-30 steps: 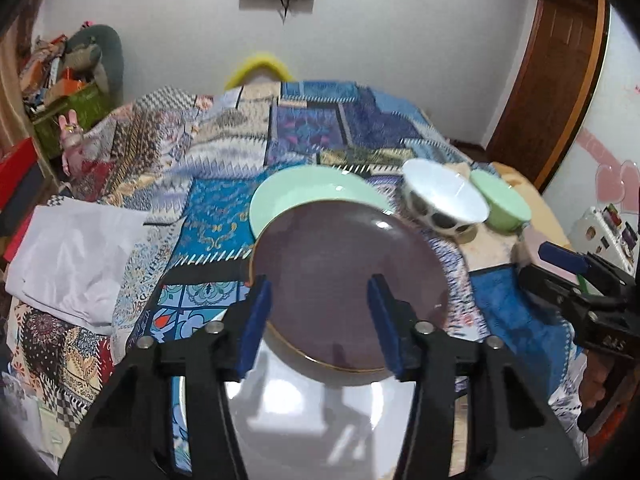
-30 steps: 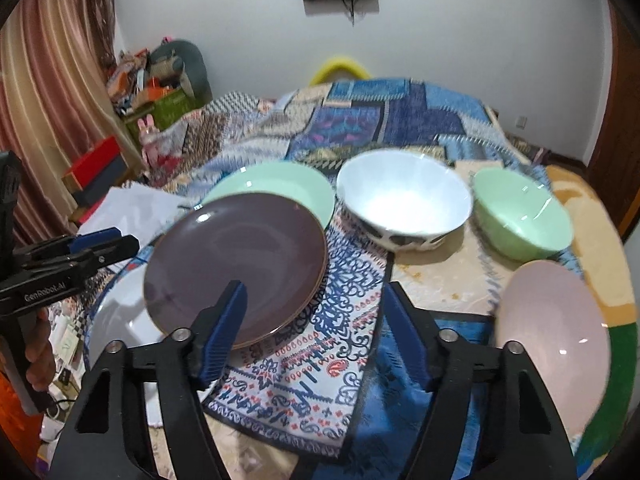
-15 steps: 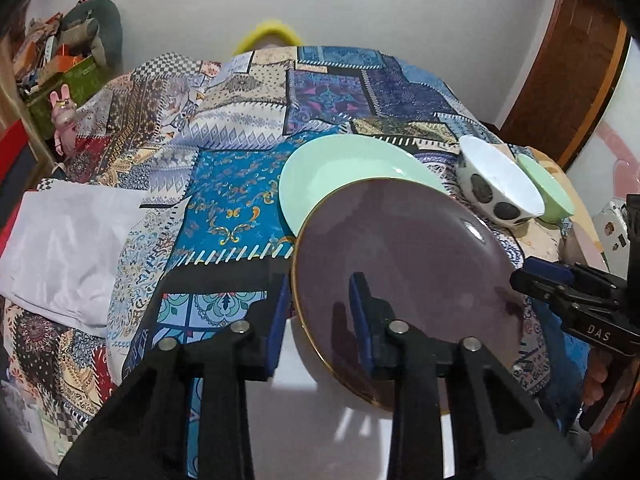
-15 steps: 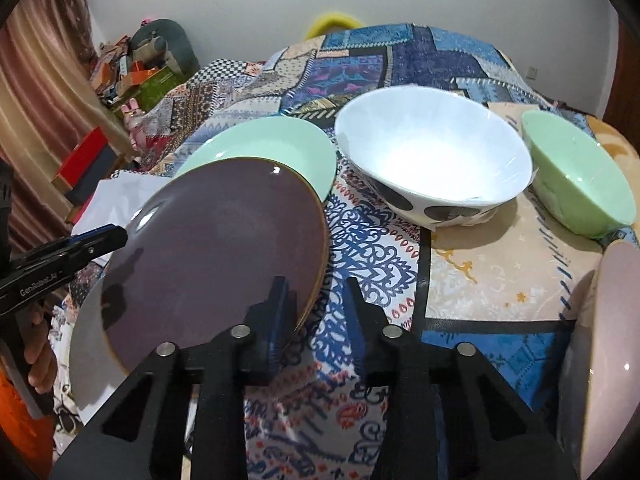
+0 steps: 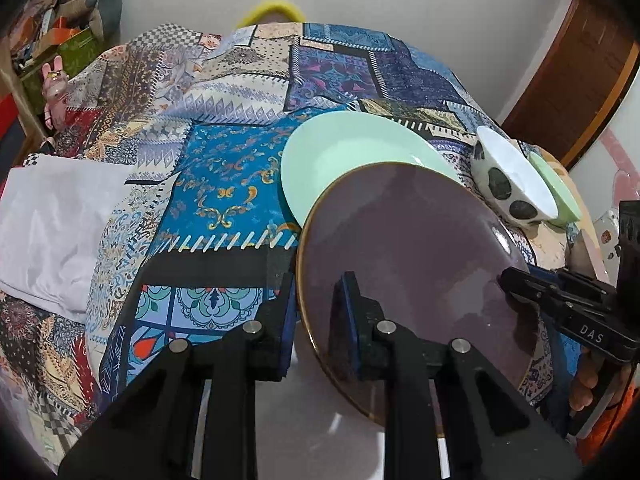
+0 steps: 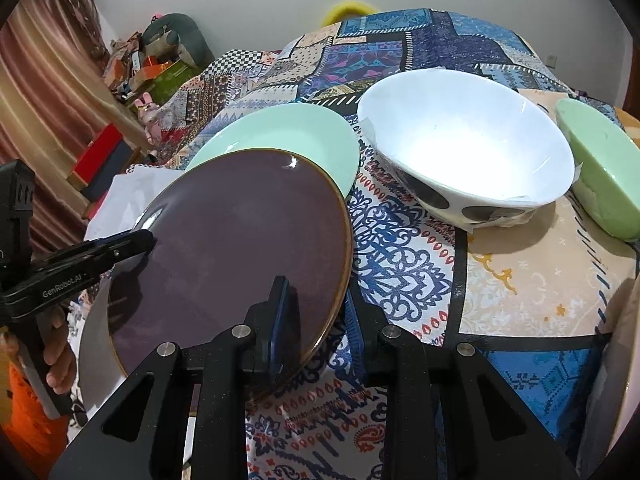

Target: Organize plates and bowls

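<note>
**Both grippers clamp the purple plate by opposite rims**

The purple plate [image 5: 416, 264] with its thin gold edge is held off the patchwork bedspread [image 5: 224, 184], tilted so its face is turned up and towards the cameras. The left gripper [image 5: 318, 312] is closed on the plate's left rim, one blue-padded finger in front of the face and the other behind the edge. The right gripper [image 6: 316, 320] is likewise closed on the plate's right rim, the rim passing between its two pads. In the left wrist view the right gripper's black tip meets the plate's far edge; in the right wrist view the left gripper's tip does the same at the opposite side.

As the plate is round, it has no long axis of its own; foreshortened in the right wrist view, its oval runs from lower left to upper right, with the upper edge nearest the mint-green plate [image 6: 280, 136]. That green plate lies flat on the bedspread just behind the purple one, partly covered by it. A white plate [image 6: 96, 356] lies below the purple plate, showing at its lower left.

To the right stands a white bowl with dark spots [image 6: 468, 152], and just beside it a green bowl [image 6: 604, 176], tilted. A pale pink plate [image 6: 624, 360] shows at the right edge. A folded white cloth [image 5: 52, 232] lies on the bed to the left.
</note>
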`<state>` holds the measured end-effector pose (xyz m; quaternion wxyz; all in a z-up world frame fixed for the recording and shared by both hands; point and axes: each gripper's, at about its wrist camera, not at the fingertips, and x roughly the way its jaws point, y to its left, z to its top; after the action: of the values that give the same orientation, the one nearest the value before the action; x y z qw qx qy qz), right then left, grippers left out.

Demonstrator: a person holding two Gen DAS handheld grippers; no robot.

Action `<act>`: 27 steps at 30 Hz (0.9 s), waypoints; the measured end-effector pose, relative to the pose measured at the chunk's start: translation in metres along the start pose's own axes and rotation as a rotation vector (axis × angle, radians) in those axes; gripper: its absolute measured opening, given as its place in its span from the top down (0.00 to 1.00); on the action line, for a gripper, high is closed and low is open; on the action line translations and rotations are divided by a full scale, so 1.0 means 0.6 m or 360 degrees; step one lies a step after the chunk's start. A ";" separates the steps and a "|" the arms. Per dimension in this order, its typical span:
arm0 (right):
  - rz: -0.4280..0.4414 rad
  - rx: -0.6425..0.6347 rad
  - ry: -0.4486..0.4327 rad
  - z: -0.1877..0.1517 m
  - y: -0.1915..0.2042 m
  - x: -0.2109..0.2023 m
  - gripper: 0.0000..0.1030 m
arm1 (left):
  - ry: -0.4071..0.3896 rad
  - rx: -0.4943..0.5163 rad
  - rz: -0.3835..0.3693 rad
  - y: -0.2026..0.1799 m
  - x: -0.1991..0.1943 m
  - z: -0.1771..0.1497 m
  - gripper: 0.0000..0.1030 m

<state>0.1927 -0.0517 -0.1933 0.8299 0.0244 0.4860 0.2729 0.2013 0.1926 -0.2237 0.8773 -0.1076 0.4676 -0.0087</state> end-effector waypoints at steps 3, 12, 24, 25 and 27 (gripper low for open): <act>-0.0004 -0.0011 0.0000 0.002 0.003 -0.001 0.77 | -0.0004 0.0008 0.0011 -0.002 0.002 0.000 0.79; 0.0012 0.0046 -0.0011 -0.001 -0.011 -0.010 0.78 | 0.0013 -0.0006 0.0016 -0.012 -0.008 -0.008 0.79; 0.0003 0.0068 -0.0047 -0.019 -0.019 -0.047 0.80 | -0.0015 -0.0012 -0.0014 -0.039 -0.034 -0.024 0.79; -0.0002 0.0065 -0.0053 -0.021 -0.019 -0.051 0.80 | -0.0018 -0.0007 -0.0013 -0.042 -0.037 -0.026 0.79; -0.0008 0.0061 -0.0064 -0.024 -0.019 -0.063 0.80 | -0.0025 -0.0005 -0.0014 -0.048 -0.044 -0.029 0.79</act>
<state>0.1714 -0.0826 -0.1746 0.8396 0.0445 0.4743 0.2608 0.1743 0.1641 -0.2057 0.8807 -0.1110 0.4604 -0.0110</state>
